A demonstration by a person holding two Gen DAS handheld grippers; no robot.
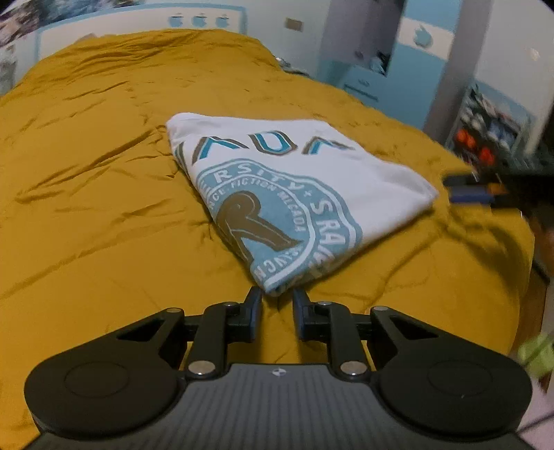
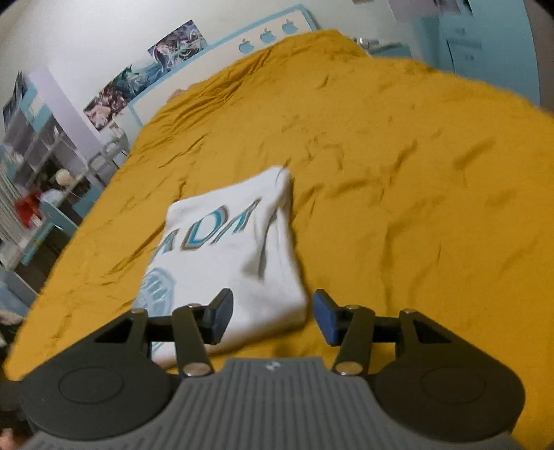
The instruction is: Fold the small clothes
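A folded white T-shirt (image 1: 294, 194) with a blue round badge print and blue-brown letters lies flat on the mustard bed cover (image 1: 104, 173). My left gripper (image 1: 277, 304) sits just behind the shirt's near corner. Its jaws stand a narrow gap apart, with only bed cover showing between them. In the right wrist view the shirt (image 2: 228, 249) lies ahead and left. My right gripper (image 2: 273, 318) is open, its blue-padded fingers either side of the shirt's near right corner without pressing it. The right gripper (image 1: 474, 190) also shows, blurred, past the shirt's right edge in the left wrist view.
The mustard bed cover (image 2: 415, 207) is wrinkled all around the shirt. A headboard with blue apple shapes (image 1: 199, 20) stands at the far end. Shelves (image 2: 38, 180) line one side and blue cupboards (image 1: 363, 79) the other. The bed's edge (image 1: 529, 263) drops off at the right.
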